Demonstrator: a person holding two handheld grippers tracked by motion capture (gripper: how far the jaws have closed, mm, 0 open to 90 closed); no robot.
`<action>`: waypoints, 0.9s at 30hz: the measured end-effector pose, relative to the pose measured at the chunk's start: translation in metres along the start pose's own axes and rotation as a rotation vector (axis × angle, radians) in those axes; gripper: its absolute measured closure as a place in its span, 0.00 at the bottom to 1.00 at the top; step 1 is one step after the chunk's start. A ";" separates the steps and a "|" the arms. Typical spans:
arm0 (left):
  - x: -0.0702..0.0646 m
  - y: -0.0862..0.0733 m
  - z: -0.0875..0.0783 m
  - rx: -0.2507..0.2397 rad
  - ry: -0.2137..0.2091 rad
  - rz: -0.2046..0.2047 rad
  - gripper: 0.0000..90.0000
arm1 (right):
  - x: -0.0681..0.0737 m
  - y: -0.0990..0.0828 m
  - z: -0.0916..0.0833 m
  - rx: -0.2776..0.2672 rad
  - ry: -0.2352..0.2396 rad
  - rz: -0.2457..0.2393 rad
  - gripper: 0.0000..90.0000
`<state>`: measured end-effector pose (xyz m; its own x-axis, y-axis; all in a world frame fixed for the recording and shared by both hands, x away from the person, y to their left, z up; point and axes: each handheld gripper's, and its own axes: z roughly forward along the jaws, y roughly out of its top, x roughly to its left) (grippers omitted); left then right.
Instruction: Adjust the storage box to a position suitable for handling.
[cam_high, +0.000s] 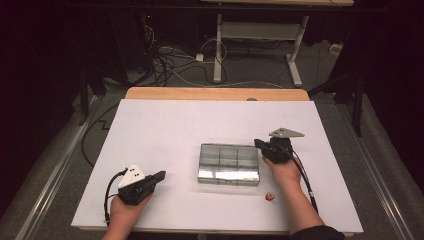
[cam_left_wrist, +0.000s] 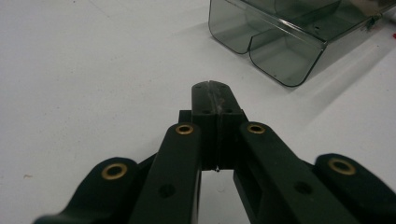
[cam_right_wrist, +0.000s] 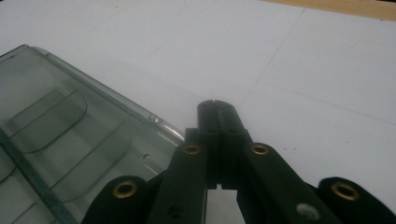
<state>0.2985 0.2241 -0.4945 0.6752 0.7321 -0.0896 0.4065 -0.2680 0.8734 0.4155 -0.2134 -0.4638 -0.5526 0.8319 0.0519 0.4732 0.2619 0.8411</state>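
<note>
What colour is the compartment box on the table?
Clear smoky grey plastic box, best seen in the left gripper view.

Both forearms come in from the near edge of the worktop. The left hand (cam_high: 124, 207) holds the left gripper (cam_high: 161, 175) low, pointing ahead and to the right, its jaws pressed together with nothing between them. The right hand (cam_high: 283, 169) reaches farther forward; the right gripper (cam_high: 258, 143) points left, jaws likewise closed and empty, apparently just above the surface.
</note>
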 end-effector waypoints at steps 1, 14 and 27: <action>0.000 0.000 0.000 0.000 -0.001 0.000 0.98 | 0.002 -0.001 -0.001 0.003 0.007 -0.001 1.00; 0.000 0.000 -0.001 -0.002 0.005 0.002 0.97 | 0.046 -0.006 -0.009 0.085 0.056 -0.098 1.00; -0.009 0.010 0.013 0.055 -0.010 -0.023 0.97 | 0.062 -0.012 -0.053 -0.018 0.044 -0.146 1.00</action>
<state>0.3045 0.2069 -0.4911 0.6711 0.7325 -0.1141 0.4551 -0.2856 0.8434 0.3392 -0.1906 -0.4423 -0.6443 0.7632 -0.0482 0.3735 0.3690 0.8511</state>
